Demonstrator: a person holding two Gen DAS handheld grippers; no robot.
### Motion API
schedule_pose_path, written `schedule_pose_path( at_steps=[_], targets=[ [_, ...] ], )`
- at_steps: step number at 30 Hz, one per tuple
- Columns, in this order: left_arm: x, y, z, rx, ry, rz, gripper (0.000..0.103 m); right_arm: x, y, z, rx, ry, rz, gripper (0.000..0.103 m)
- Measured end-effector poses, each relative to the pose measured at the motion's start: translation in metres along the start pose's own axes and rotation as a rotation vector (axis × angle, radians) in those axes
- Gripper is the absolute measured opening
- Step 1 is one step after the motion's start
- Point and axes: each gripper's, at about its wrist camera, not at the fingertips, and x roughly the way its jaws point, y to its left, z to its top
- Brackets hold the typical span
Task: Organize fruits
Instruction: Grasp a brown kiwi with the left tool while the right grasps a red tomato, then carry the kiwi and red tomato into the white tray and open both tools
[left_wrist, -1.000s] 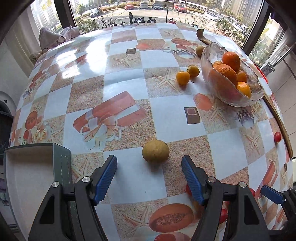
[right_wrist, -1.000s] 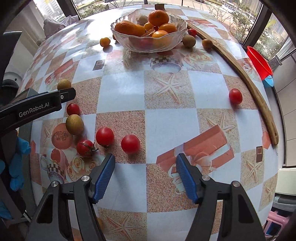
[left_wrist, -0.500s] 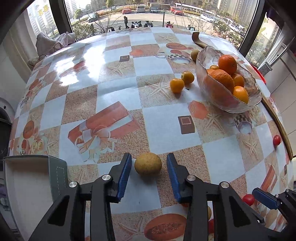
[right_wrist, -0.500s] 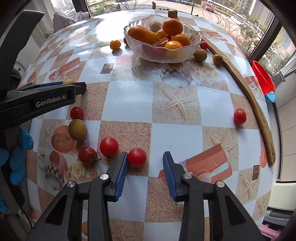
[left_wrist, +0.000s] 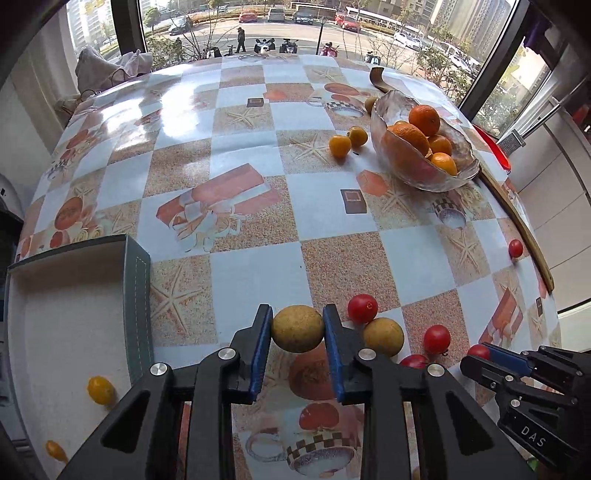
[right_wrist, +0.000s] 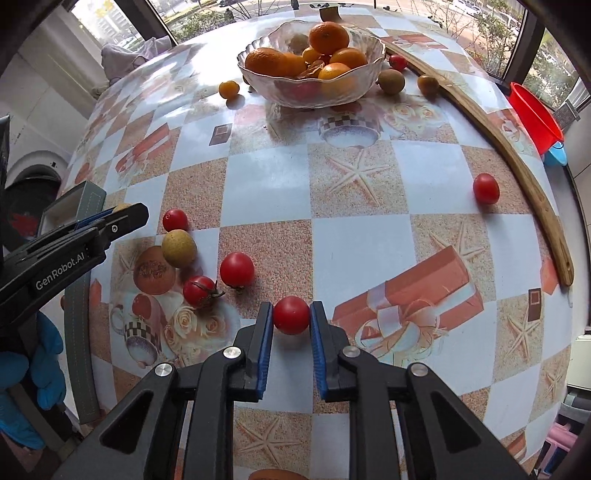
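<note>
Gripping two fruits at once, you hold each at its widest girth so it cannot roll out. Your left gripper (left_wrist: 297, 330) is clamped on the round yellow-brown fruit (left_wrist: 297, 328), blue pads touching both sides, just right of the grey-walled white tray (left_wrist: 136, 295). That tray already holds small yellow fruits (left_wrist: 100, 389), so it is probably the destination for this one. Your right gripper (right_wrist: 291, 319) is closed against the small red tomato (right_wrist: 291, 315), which appears to rest on the chequered tablecloth (right_wrist: 351, 240), farther right of the tray. The clear glass bowl of oranges (right_wrist: 310, 92) stands well beyond the tray.
</note>
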Motion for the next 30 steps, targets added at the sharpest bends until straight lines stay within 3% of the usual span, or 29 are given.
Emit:
schedule_pose_path(
  at_steps=[16, 30],
  targets=[
    [-0.053, 0.03, -0.056, -0.07, -0.007, 0.003, 0.03, -0.014, 0.036, -0.017, -0.034, 0.012, 0.027, 0.022],
    [-0.089, 0.116, -0.083, -0.209, -0.062, 0.101, 0.03, -0.007, 0.135, -0.003, -0.187, 0.013, 0.091, 0.022]
  ],
)
